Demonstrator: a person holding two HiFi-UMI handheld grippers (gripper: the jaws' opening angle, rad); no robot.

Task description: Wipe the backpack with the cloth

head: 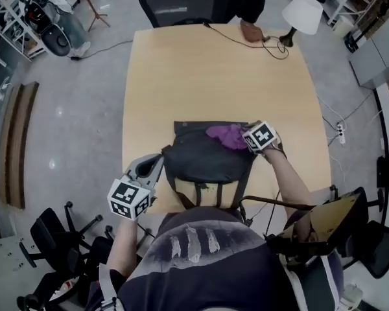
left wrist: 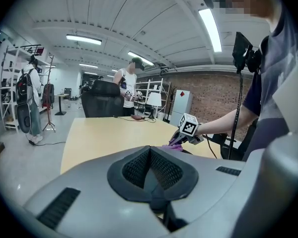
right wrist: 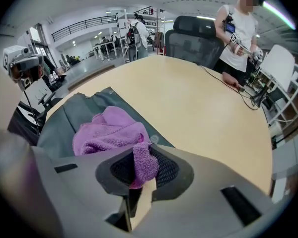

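A dark grey backpack point(head: 204, 161) lies flat at the near edge of the wooden table point(head: 214, 76). On its far right corner rests a purple cloth point(head: 225, 135), and my right gripper point(head: 246, 139) is shut on it. In the right gripper view a fold of the cloth point(right wrist: 109, 135) is pinched in the right gripper point(right wrist: 139, 175), with the backpack point(right wrist: 64, 120) beneath. My left gripper point(head: 159, 161) sits at the backpack's left corner. In its own view the left gripper point(left wrist: 151, 185) has its jaws together on a dark fold, and the cloth point(left wrist: 175, 146) shows beyond.
At the table's far right stand a white lamp point(head: 303, 11) and a brown object point(head: 251, 31) with a cable. A black office chair point(head: 187, 2) is behind the far edge, where a person point(right wrist: 237, 31) stands. More chairs point(head: 52, 238) are on the floor at my left.
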